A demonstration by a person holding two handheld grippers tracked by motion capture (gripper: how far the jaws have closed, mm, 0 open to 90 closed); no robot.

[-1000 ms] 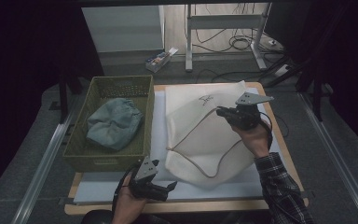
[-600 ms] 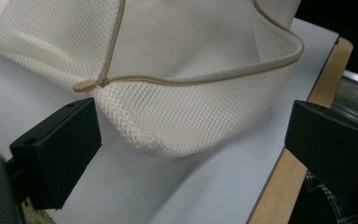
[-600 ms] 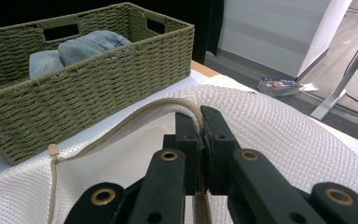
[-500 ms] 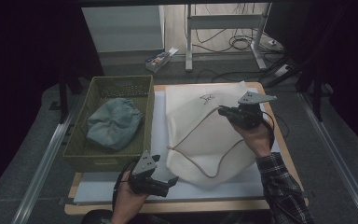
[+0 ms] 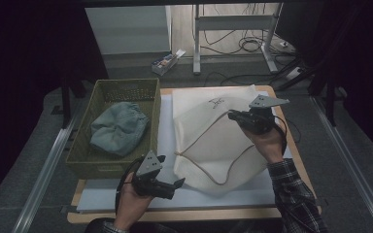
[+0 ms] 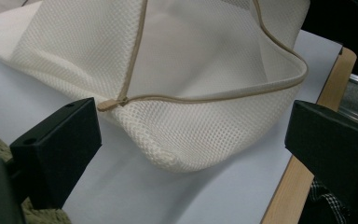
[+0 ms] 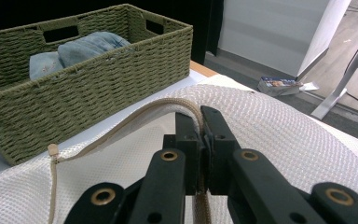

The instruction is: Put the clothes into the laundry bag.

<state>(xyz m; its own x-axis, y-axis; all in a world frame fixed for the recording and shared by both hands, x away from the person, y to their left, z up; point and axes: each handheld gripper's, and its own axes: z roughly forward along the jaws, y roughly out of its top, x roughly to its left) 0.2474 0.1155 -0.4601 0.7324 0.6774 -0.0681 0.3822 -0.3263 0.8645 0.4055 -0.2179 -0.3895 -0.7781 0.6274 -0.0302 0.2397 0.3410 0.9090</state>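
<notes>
A white mesh bag (image 5: 213,141) with a tan trim lies on the white mat, its mouth facing the table's front. My right gripper (image 5: 230,115) is at the bag's right side, shut on the tan trim (image 7: 168,105) and holding that edge raised; in the right gripper view the jaws (image 7: 201,126) meet with the trim pinched between them. My left gripper (image 5: 177,184) hovers open just off the bag's front left corner. In the left gripper view its two black jaws (image 6: 191,140) stand wide apart, with the bag's rounded corner (image 6: 200,121) ahead of them and untouched.
A green woven basket (image 5: 77,162) stands left of the bag and holds a crumpled blue denim garment (image 5: 119,128). The wooden table edge (image 5: 291,145) runs along the right. A small box (image 5: 167,60), metal legs and cables are on the floor beyond.
My left gripper has risen a little beside the bag's front left corner, still open. The right gripper has kept still with the trim in it.
</notes>
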